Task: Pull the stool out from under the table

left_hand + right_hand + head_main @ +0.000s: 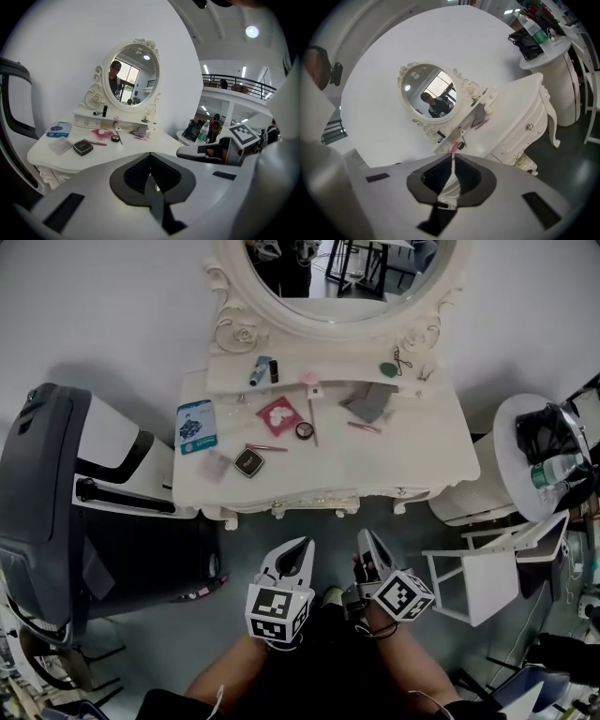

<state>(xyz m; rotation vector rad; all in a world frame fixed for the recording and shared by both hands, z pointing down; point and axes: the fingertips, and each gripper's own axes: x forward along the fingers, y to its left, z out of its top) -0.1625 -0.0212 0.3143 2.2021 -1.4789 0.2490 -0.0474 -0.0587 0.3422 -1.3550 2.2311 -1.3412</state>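
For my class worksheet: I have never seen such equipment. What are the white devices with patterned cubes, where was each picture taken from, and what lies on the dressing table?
A person holds two clamping tools: the left hand-held gripper and the right hand-held gripper, both shut and empty. The cubes belong to them. One picture comes from a camera on the person's head, looking down; the other two from cameras riding on each gripper. On the dressing table lie a blue packet, a black compact and a grey cloth, below an oval mirror. No stool is visible.
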